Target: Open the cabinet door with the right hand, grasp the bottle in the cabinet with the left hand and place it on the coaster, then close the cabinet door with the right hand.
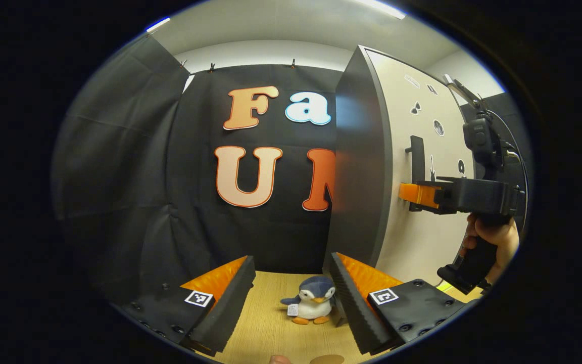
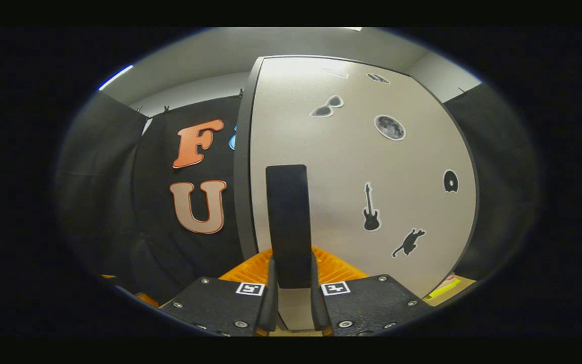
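- Black cloth walls the booth at the far side and left; a wooden tabletop [image 1: 271, 323] lies near, pale ceiling above.
- Cabinet door [image 2: 351, 167]: pale front, dark edge, small stickers; appears shut or nearly so, so I judge the opening step barely begun.
- Door handle [image 2: 287, 222]: dark upright bar on the door's left part.
- Right gripper [image 2: 291, 298]: fingers closed in on either side of the handle, apparently clamped on it (in the left gripper view it is at the right, orange fingers at the handle, a hand [image 1: 493, 242] on its grip).
- Left gripper [image 1: 291, 298]: fingers spread wide apart, holding nothing, low over the tabletop.
- Bottle: presumably behind the door; not confirmed.
- Coaster [image 1: 327, 359]: a tan round sliver at the near edge is probably it.
- Toy penguin [image 1: 313, 300]: stands on the tabletop between the left fingers, beyond their tips, untouched.
- Remaining: swing door, fetch bottle, set it down, close door.
- Clearance: cabinet's dark side [image 1: 359, 167] stands just right of the left gripper; open room to the left; which way the door swings I cannot tell.
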`<action>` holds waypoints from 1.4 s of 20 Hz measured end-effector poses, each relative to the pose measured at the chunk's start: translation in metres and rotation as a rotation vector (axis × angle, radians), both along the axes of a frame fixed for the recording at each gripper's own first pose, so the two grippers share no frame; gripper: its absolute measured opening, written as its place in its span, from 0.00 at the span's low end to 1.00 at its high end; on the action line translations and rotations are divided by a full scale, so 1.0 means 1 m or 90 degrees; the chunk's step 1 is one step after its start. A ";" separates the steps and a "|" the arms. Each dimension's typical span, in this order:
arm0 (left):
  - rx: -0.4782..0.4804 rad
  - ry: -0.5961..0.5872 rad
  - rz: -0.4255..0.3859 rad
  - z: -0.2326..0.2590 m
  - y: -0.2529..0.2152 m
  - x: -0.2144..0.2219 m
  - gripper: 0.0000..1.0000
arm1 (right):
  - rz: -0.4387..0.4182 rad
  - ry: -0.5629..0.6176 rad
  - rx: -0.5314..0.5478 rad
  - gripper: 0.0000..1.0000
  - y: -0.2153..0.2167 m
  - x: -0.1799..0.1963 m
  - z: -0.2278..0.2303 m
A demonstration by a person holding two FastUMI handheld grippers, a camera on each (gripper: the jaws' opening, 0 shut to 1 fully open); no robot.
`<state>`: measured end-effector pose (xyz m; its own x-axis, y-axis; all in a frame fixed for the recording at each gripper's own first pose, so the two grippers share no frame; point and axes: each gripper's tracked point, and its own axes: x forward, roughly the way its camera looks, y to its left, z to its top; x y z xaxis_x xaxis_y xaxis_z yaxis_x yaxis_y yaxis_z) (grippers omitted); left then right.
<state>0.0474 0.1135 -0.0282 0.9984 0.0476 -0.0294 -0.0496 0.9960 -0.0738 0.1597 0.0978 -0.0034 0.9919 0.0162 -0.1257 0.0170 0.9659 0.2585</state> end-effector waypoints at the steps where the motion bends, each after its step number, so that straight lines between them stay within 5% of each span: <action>1: 0.001 0.000 0.001 0.000 0.003 0.000 0.96 | -0.002 -0.002 -0.005 0.22 0.000 -0.001 0.000; 14: 0.006 0.003 -0.035 0.002 0.025 0.026 0.96 | -0.050 0.005 -0.007 0.19 -0.016 -0.045 0.013; 28: -0.012 -0.040 -0.081 0.028 -0.072 0.015 0.97 | -0.007 -0.007 0.006 0.17 -0.047 -0.082 0.014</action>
<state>0.0628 0.0414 -0.0003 0.9962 -0.0800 0.0336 0.0828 0.9924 -0.0916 0.0780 0.0510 0.0101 0.9934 0.0068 -0.1147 0.0243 0.9631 0.2679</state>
